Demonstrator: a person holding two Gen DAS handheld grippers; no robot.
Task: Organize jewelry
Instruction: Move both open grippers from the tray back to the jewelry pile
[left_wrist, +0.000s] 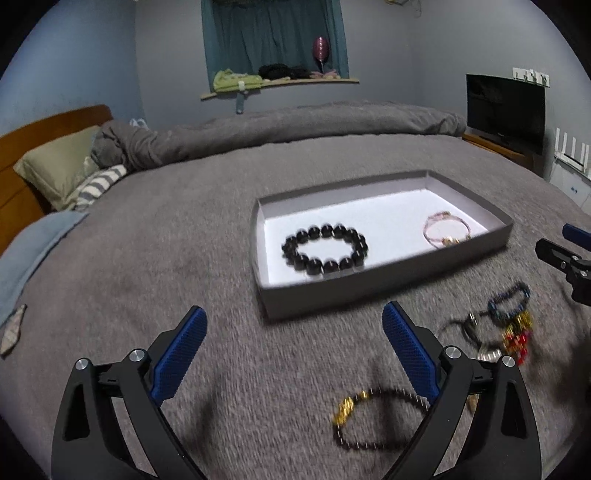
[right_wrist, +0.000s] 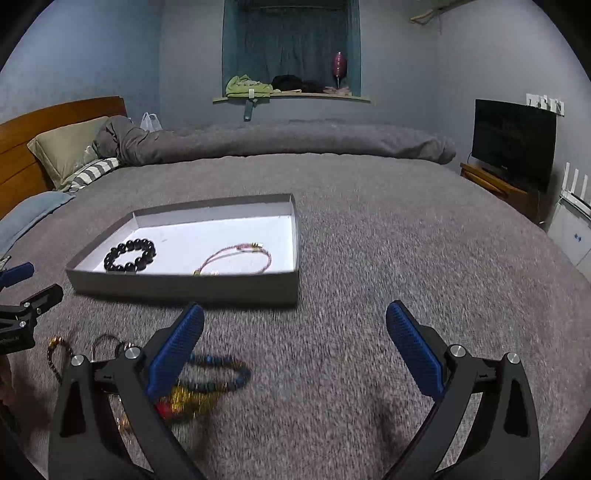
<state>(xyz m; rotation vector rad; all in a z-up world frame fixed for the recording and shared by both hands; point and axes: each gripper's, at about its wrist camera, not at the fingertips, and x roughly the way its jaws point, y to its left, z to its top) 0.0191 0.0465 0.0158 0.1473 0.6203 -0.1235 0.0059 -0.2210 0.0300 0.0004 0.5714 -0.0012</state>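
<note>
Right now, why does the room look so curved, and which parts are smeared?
Left wrist view: the fisheye lens bows the walls; the loose bracelets near the bottom are motion-blurred, while the tray stays fairly crisp. Right wrist view: same bowing, dark corners, and a smeared blue bead bracelet; dim, bluish light.

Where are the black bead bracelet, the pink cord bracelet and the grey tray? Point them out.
black bead bracelet (left_wrist: 324, 250), left wrist view, a near bead.
pink cord bracelet (right_wrist: 236, 258), right wrist view, its cord.
grey tray (right_wrist: 184, 288), right wrist view, near wall.
</note>
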